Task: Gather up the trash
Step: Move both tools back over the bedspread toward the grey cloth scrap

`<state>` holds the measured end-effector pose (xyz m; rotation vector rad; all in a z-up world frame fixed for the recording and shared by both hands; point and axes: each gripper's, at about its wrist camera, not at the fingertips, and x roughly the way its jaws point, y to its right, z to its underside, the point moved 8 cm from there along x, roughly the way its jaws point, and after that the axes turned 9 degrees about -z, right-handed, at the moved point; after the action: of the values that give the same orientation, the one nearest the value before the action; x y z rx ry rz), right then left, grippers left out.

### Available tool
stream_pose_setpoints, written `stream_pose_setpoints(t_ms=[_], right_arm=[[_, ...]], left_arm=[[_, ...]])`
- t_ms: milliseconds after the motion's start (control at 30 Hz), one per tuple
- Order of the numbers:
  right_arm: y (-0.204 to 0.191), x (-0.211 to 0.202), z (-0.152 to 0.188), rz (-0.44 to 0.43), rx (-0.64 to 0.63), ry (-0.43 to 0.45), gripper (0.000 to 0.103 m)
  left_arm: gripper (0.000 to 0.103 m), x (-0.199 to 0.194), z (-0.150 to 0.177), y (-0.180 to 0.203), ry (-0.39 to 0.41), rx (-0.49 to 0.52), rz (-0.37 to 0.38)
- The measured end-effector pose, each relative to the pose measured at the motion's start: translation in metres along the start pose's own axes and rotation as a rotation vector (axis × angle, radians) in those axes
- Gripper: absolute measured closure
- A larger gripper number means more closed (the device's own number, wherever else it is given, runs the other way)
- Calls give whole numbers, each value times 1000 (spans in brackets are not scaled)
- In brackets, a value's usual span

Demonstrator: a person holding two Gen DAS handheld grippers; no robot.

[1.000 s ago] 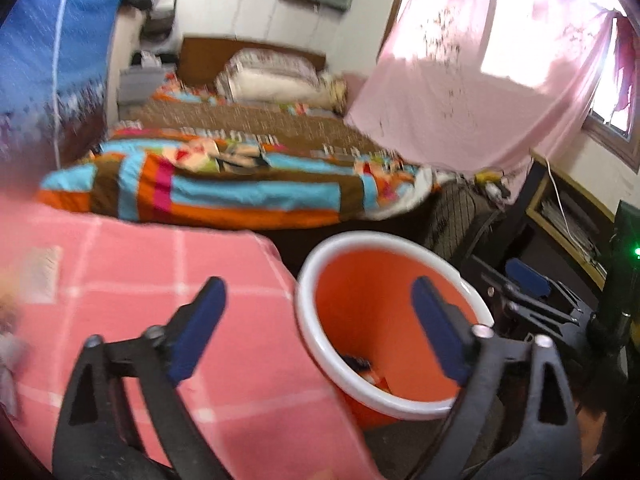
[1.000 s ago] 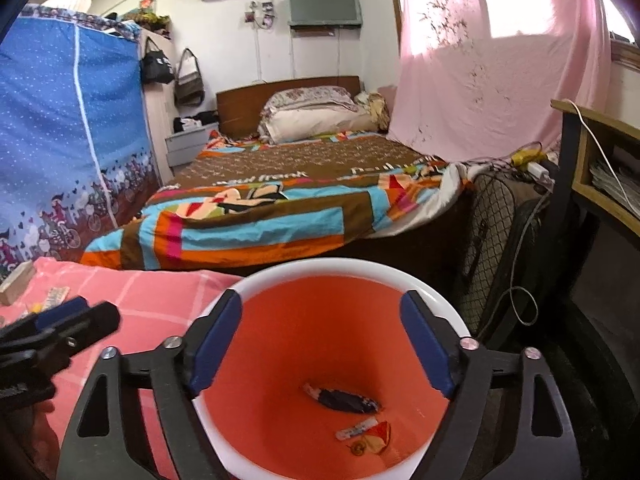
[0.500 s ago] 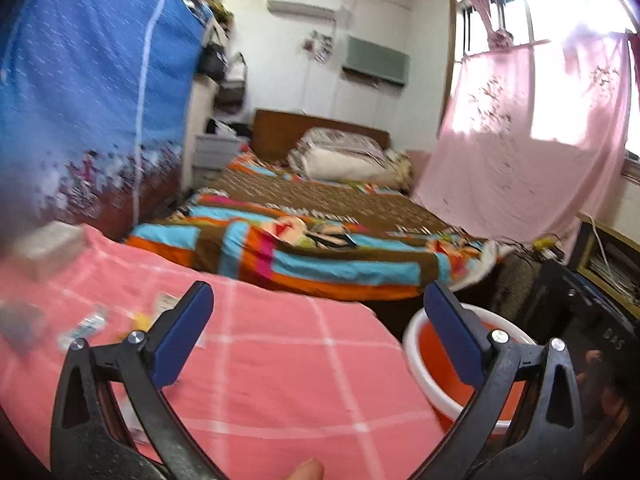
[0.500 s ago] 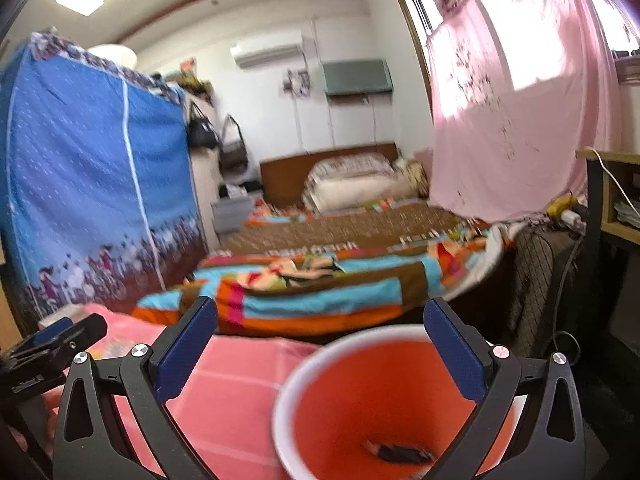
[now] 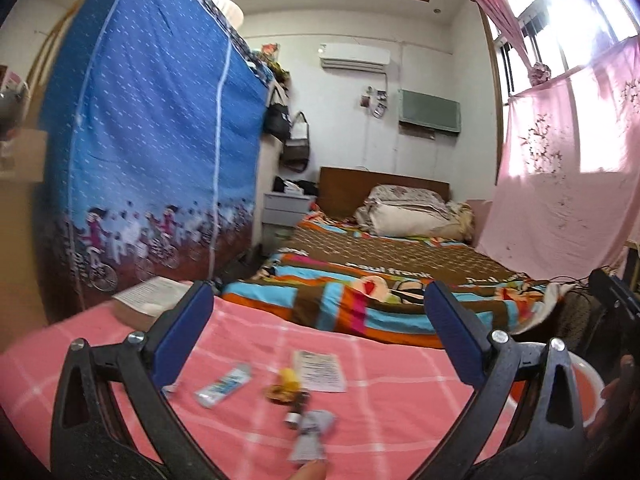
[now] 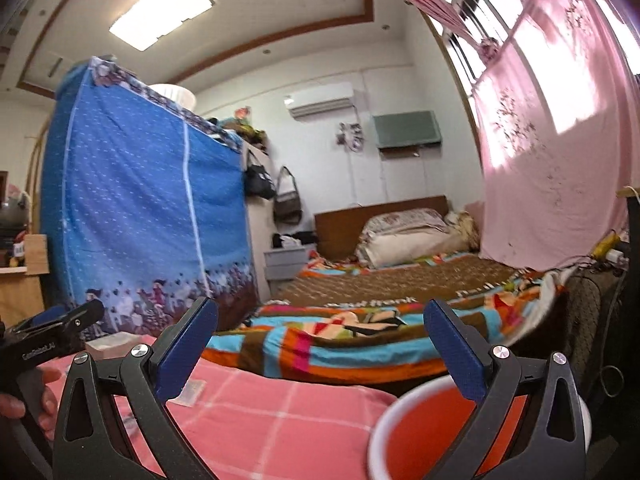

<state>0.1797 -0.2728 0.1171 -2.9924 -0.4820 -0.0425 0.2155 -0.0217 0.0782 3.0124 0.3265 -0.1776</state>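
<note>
Several bits of trash lie on the pink checked tablecloth (image 5: 400,400) in the left wrist view: a blue-white wrapper (image 5: 224,386), a yellow-brown scrap (image 5: 286,384), a white leaflet (image 5: 320,370) and a crumpled grey piece (image 5: 312,432). My left gripper (image 5: 316,300) hangs open above them with nothing between its fingers. The orange bin with a white rim (image 5: 588,380) sits at the table's right edge. In the right wrist view, my right gripper (image 6: 320,312) is wide open and empty, with the bin (image 6: 384,420) low at the right. A clear wrapper (image 6: 192,390) lies on the cloth.
A thick book (image 5: 148,300) rests at the table's far left. Beyond the table is a bed with a striped blanket (image 5: 360,304), a blue wardrobe cover (image 5: 160,160) and a pink curtain (image 5: 560,180). The left gripper's body (image 6: 52,328) and a hand (image 6: 24,396) fill the right view's left edge.
Both views have swung left and upward, away from the bin. The trash on the tablecloth has come into the left view. The right jaws have spread wider.
</note>
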Motion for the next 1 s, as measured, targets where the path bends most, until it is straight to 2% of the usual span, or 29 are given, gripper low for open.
stream_pose_setpoints(t_ms=[200,533,700,833,933,1000], right_arm=[[-25,8,2,-58,-9,18,0],[-73,37,24,-142,-64,-45,0],[-95,54,42,-223,-60,-128,0],[-107,69,57,-253,-66,-211,0],[-113,85,76,-271,-45,-332,0],[-114,94,93,-295,-11,-423,7]], left_arm=[[0,-9,0,-27,24,9,-42],[0,-7,6,-64,16,22,-91],[0,2,11,-80,-26,24,-85],[0,13,20,-89,-101,31,-69],[0,22,32,-88,-166,59,-59],[0,29,40,-87,-207,82,-66]])
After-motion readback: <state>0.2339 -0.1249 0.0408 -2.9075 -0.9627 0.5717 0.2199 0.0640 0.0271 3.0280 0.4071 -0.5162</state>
